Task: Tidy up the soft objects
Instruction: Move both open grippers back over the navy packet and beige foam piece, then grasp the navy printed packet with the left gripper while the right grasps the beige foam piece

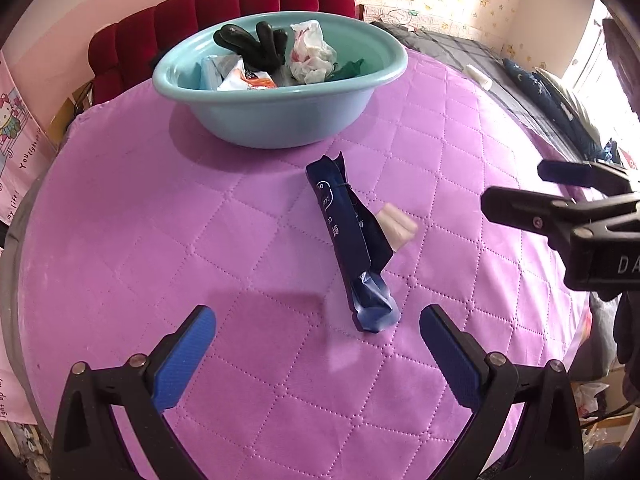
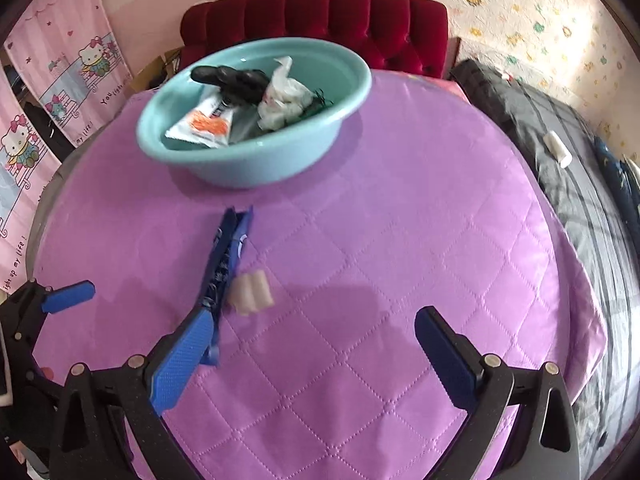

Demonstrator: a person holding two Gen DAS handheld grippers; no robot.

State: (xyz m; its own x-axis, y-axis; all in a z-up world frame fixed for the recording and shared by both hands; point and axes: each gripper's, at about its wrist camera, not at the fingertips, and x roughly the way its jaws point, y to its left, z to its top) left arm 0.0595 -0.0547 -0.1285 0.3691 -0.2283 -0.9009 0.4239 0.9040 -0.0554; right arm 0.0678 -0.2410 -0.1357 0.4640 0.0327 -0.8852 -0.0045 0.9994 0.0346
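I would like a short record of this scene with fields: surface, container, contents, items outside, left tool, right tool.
surface: purple quilt
container: blue basin
contents: black glove, white plastic bag, white packet
items outside: dark blue wrapper, pale pink piece beside it
left tool: open, empty
right tool: open, empty

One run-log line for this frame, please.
left gripper: open, empty | right gripper: open, empty | navy packet, pale tissue pack: on purple quilt | basin: part-filled
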